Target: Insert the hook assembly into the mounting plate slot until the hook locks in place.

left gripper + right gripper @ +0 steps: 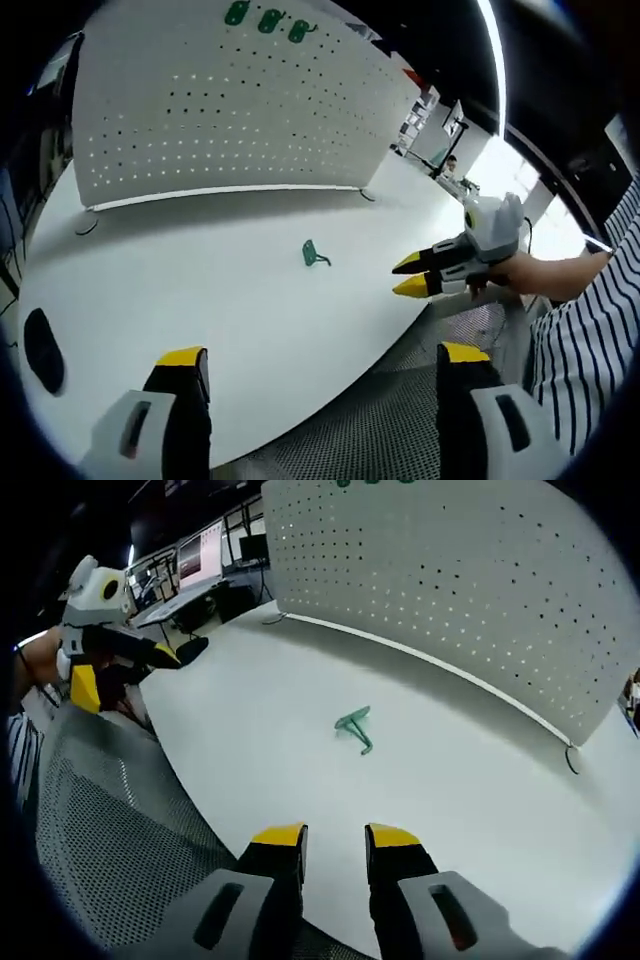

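**Mid-table: one loose hook, three already on the board**

Near the centre of both views, a single green hook (315, 254) (356, 729) lies loose on the white table (200, 290), well apart from both tools. It looks small, light, stiff plastic, likely to skid; take it by the flat back, leaving the prongs free. Three more green hooks (268, 19) hang at upper centre of the pegboard (230, 110). The left gripper (320, 365) stands wide apart, empty; the right gripper (335, 835) is nearly closed, holding nothing.

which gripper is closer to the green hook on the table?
Right gripper, probably: its fingers are just beside the green hook. The left gripper hangs at the table edge, farther off.
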The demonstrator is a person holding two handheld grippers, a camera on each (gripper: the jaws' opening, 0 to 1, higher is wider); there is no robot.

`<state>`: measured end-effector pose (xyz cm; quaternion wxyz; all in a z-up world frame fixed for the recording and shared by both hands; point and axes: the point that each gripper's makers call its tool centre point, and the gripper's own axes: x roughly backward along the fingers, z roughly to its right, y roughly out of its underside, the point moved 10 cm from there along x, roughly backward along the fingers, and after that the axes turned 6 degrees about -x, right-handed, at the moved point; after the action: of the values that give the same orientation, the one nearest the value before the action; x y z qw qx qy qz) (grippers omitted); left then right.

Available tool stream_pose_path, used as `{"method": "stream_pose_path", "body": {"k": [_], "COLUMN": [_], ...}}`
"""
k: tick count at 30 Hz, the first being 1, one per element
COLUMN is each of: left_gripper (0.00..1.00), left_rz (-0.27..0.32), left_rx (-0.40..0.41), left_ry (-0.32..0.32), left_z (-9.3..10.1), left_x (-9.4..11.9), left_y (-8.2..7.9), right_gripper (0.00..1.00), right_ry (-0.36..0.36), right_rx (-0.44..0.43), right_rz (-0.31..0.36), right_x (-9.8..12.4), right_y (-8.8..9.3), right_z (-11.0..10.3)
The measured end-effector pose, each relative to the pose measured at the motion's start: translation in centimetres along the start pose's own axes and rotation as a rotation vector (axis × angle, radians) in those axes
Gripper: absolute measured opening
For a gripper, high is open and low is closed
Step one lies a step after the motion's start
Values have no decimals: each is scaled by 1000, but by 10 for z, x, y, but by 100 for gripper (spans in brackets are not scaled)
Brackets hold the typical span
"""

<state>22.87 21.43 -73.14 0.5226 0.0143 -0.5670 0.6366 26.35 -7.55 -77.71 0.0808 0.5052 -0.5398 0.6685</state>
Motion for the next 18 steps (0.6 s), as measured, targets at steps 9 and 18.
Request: {"method": "stream_pose_path", "body": {"k": [9, 18], "left_gripper": [96, 96], "left_rz": [-11, -30], "left_rx": [-3, 23], "left_ry": [-13, -31], "left_z": [-6, -10], "left_x": [0, 3], "left_y": [-3, 5], "right_gripper": [19, 18], "right_ry": [-38, -53], "right_rx": [44, 62], "right_rz": [-4, -26], "right_x": [-33, -61], "right_y": [-22, -37], "right_z": [9, 17]}}
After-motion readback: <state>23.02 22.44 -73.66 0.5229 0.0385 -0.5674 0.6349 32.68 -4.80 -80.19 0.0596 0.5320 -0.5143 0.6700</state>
